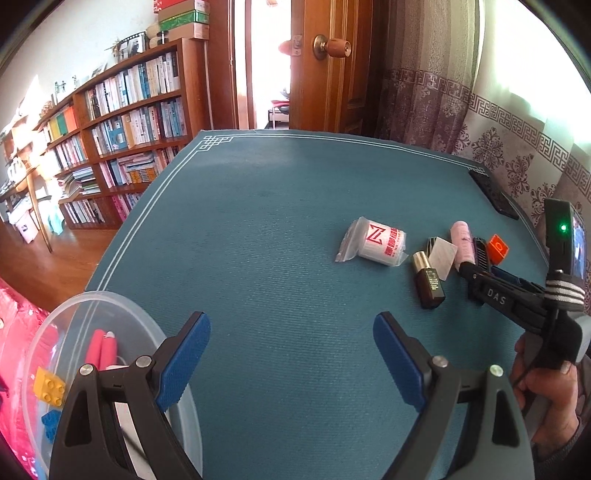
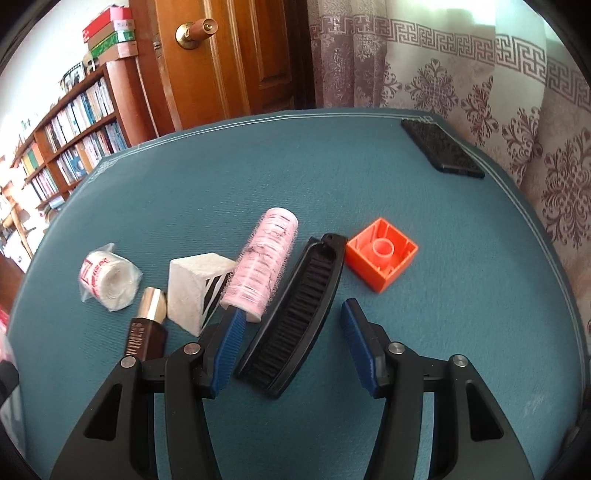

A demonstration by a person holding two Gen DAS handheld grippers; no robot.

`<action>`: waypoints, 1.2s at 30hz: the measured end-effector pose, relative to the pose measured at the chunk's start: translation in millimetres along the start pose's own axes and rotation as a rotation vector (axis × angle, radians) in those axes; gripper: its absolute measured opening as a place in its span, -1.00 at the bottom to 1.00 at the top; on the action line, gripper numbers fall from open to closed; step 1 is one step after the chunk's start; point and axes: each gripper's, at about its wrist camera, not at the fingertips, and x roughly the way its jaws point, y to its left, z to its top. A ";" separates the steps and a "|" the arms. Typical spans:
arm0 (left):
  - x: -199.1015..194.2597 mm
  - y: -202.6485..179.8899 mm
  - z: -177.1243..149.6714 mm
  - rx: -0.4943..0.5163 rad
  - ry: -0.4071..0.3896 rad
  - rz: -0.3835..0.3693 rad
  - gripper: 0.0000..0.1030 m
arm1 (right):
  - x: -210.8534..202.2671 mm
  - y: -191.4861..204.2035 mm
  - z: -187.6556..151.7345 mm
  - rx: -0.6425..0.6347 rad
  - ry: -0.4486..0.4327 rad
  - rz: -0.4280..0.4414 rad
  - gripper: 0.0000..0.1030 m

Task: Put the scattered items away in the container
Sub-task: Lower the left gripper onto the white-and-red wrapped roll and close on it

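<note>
While right tool [image 2: 290,332] straddles black comb [image 2: 295,325] on tabletop [image 2: 443,258], jaws wide, left pad touching pink roller [image 2: 264,264]; left tool [image 1: 291,354] spread wide, empty, beside container [image 1: 110,306].

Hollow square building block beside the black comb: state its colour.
Orange, clearest in the right wrist view.

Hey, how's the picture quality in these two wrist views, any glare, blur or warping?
Left wrist view: strong fisheye bending of the table edges, blown-out doorway, left gripper sharp. Right wrist view: overexposed curtain top, pink roller slightly soft, right gripper crisp.
</note>
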 end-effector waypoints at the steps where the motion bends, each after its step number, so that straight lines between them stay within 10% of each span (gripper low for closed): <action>1: 2.8 -1.9 1.6 -0.001 0.003 -0.001 0.79 | 0.1 -0.6 0.4 -0.003 0.000 0.003 0.12; 36: 100.3 -51.4 53.9 -0.014 0.050 -0.054 0.81 | 0.2 -13.1 -2.0 -0.040 -0.005 0.000 0.07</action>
